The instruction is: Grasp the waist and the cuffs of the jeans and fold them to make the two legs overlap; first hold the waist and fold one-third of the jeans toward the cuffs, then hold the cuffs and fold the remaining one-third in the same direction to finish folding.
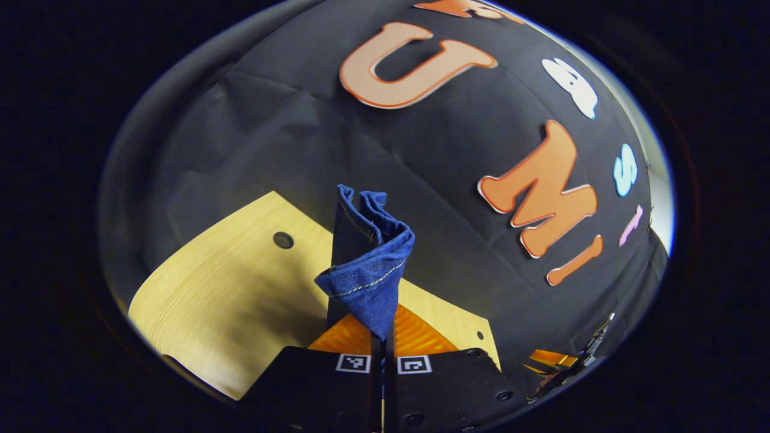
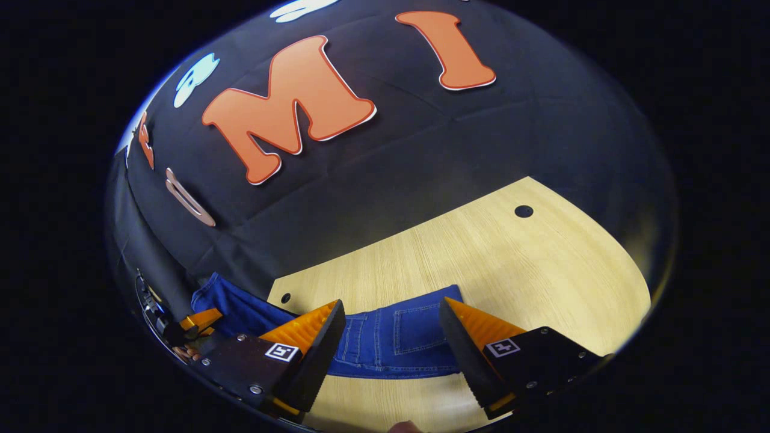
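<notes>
My left gripper [image 1: 383,337] has its two fingers drawn tight together, nearly touching, with a bunched fold of the jeans [image 1: 367,264] pinched between them — the cloth stands up past the fingertips. It is lifted and pointed forward. In the right gripper view I see that same gripper far off at the lower left edge, though too small there to read its state. My right gripper [image 2: 391,331] has its fingers spread wide apart, nothing between them — one finger [image 2: 313,337] on the left, the other on the right, both angled downward and tilted forward over the surface [image 2: 481,252].
</notes>
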Available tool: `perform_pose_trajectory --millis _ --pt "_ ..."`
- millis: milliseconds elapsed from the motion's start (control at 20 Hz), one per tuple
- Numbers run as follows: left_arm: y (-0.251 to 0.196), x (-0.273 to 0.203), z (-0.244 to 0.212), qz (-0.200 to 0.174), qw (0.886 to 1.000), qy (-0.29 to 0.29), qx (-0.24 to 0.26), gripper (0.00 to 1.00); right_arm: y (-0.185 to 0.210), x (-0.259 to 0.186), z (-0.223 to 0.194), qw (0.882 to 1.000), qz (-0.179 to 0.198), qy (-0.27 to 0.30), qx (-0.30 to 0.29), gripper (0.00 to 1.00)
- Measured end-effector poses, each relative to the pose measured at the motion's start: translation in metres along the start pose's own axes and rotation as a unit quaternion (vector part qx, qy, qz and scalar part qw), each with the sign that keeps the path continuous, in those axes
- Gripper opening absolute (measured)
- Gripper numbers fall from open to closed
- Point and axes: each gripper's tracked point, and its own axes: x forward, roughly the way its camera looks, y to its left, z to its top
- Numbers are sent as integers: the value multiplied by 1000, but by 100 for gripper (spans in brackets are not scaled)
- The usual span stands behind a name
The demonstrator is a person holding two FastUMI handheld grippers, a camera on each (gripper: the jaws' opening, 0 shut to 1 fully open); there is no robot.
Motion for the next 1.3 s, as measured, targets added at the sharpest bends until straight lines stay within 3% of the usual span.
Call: perform_pose_trajectory --millis 400,800,1150,1300 --pt "-96 31 -46 -42 997 39 53 1 -22 -7 5 1000 5 0 -24 97" --pt "-166 69 -116 -51 988 96 109 2 -53 -16 11 1000 6 -3 -29 97" --pt "-205 105 -192 -37 972 160 167 2 -85 -23 16 1000 1 -2 -25 97" --pt "-209 107 -238 -32 958 206 195 2 -100 -25 15 1000 -4 2 -22 97"
